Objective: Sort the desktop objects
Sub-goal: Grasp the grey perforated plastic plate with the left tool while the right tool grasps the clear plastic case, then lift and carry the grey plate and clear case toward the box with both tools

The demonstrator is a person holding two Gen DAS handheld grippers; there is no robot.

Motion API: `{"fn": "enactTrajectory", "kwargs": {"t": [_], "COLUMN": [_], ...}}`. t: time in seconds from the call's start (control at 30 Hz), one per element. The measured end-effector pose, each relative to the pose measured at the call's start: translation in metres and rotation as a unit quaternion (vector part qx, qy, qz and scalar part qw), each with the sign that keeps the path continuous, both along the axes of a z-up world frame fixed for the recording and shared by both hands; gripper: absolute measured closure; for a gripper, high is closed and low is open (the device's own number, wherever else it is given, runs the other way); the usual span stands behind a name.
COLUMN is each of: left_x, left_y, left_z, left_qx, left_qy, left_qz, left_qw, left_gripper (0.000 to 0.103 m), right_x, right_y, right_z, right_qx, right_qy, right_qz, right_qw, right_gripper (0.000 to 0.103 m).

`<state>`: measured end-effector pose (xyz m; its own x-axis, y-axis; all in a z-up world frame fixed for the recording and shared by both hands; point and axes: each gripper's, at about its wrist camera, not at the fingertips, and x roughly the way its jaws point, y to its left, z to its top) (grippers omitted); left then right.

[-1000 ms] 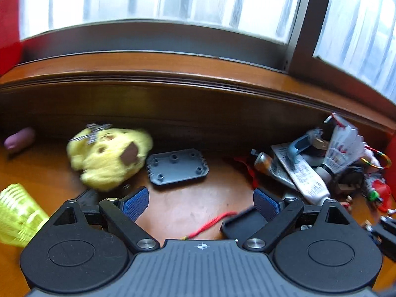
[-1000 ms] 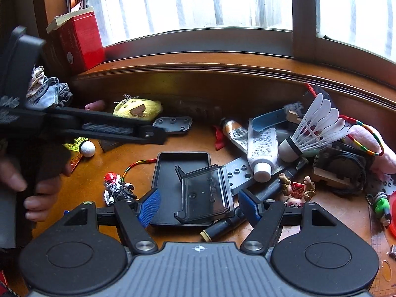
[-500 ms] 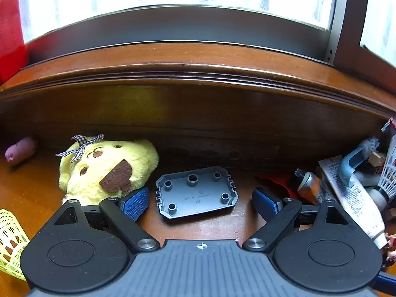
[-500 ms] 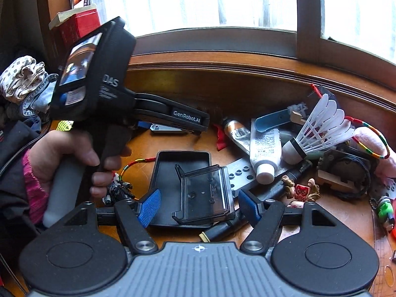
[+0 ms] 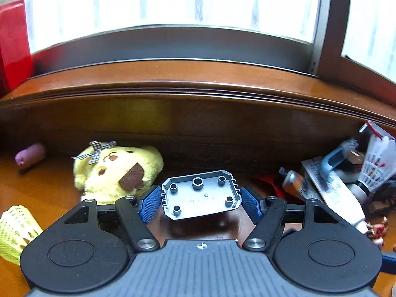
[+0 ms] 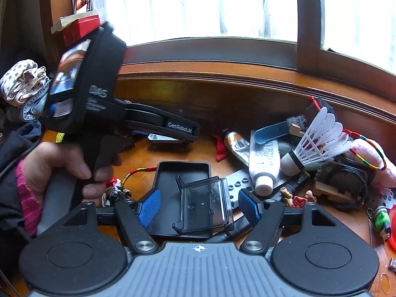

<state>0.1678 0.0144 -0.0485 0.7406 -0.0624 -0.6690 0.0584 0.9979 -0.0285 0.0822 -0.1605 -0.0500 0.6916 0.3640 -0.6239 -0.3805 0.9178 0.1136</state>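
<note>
Step in hand: picking up the grey flat plastic plate with round studs (image 5: 201, 197), one piece of the clutter to be sorted.
Left gripper (image 5: 200, 201): closing, blue pads bracketing the plate's two notched short ends; contact hard to call, a thin gap seemingly left on each side.
Plate position: flat on the brown wooden surface (image 5: 37, 193), close under the sill wall, just beside the yellow plush toy with checked bow (image 5: 116, 170).
Right gripper (image 6: 196, 208): spread and idle, holding nothing, poised over the clear-lidded black plastic case (image 6: 204, 204) lying on the black rectangular tray (image 6: 183, 170).
Neighbours: white tube (image 6: 263, 163) and white plastic shuttlecock (image 6: 319, 143) piled to the right, well apart from the plate.
Next move calls for: finishing the squeeze squarely on the plate's short ends, then lifting straight up, clear of the plush.
Risk: thin hard plate liable to tip or slip if pinched off-centre.
</note>
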Motion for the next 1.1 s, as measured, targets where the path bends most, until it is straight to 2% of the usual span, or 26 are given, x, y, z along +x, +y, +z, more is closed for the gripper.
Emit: {"fn": "enactTrajectory", "kwargs": {"t": [0.53,0.73,1.1], "left_x": [-0.030,-0.035,-0.045], "left_y": [0.013,0.011,0.008], "left_z": [0.024,0.030,0.039], "left_qx": [-0.013,-0.014,-0.010], "left_qy": [-0.015,-0.020,-0.032], "left_qz": [-0.019,-0.023,-0.034], "left_qw": [0.9996,0.9994,0.9989], "left_gripper": [0.033,0.033,0.033], "right_x": [0.012,0.011,0.004], "right_y": [0.009,0.008,-0.002], "right_z": [-0.010,-0.011,0.002], "right_qx": [-0.013,-0.015,0.006], "right_qy": [0.024,0.024,0.003], "right_qz": [0.009,0.000,-0.009], "right_qw": [1.000,1.000,1.000], "right_gripper": [0.038,0.053,0.053]}}
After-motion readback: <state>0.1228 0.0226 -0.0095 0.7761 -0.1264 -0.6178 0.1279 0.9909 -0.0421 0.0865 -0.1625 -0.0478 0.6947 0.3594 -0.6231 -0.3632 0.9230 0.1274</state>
